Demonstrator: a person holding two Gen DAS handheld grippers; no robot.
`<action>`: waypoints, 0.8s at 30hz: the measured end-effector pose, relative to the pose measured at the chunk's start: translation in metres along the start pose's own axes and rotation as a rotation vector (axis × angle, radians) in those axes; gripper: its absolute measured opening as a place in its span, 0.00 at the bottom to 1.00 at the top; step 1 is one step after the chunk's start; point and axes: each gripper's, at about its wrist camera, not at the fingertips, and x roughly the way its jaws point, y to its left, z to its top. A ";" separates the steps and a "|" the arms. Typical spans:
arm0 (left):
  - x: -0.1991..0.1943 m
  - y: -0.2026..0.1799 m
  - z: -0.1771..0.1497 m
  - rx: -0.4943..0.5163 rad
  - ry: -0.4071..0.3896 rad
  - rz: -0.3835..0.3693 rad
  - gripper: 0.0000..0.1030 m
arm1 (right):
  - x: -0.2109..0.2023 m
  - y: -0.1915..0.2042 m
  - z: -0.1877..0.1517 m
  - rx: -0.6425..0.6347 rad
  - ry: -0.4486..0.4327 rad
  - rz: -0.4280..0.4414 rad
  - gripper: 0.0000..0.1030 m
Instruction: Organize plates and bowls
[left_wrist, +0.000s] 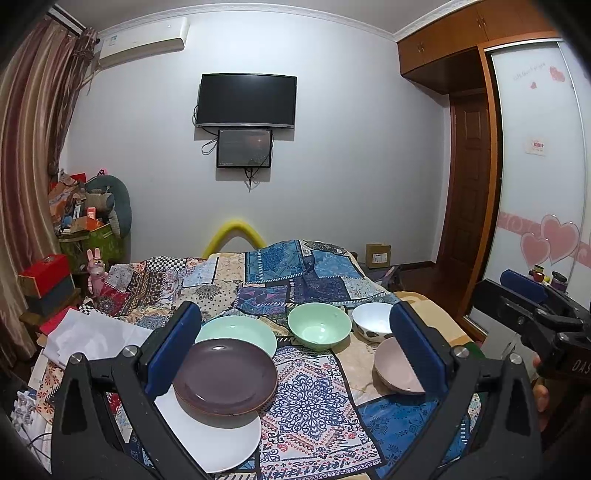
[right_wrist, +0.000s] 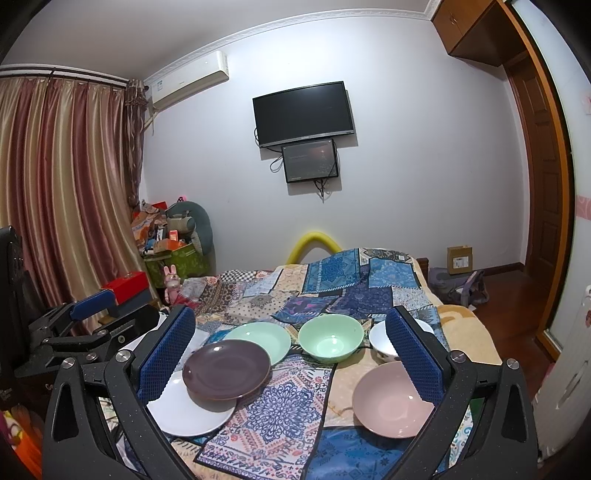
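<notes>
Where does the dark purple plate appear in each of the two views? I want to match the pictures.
Left wrist view: the dark purple plate is at lower left of centre, beside the left gripper's left finger, partly on the white plate.
Right wrist view: the dark purple plate is at lower left of centre, overlapping the white plate.
Shared landmark: the green bowl behind it, to its right.

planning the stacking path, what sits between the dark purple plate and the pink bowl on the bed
Nothing stands between the dark purple plate and the pink bowl; that stretch is bare patterned patchwork cloth, clearest in the right wrist view.
</notes>
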 end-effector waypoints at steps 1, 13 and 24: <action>0.000 0.000 0.000 0.000 0.000 0.000 1.00 | 0.000 0.000 0.000 0.000 0.000 0.000 1.00; 0.000 0.004 0.000 -0.006 0.003 0.002 1.00 | 0.000 0.000 0.000 0.000 0.001 0.001 1.00; 0.000 0.003 -0.003 -0.007 0.005 0.002 1.00 | 0.000 0.000 0.000 0.001 0.002 0.001 1.00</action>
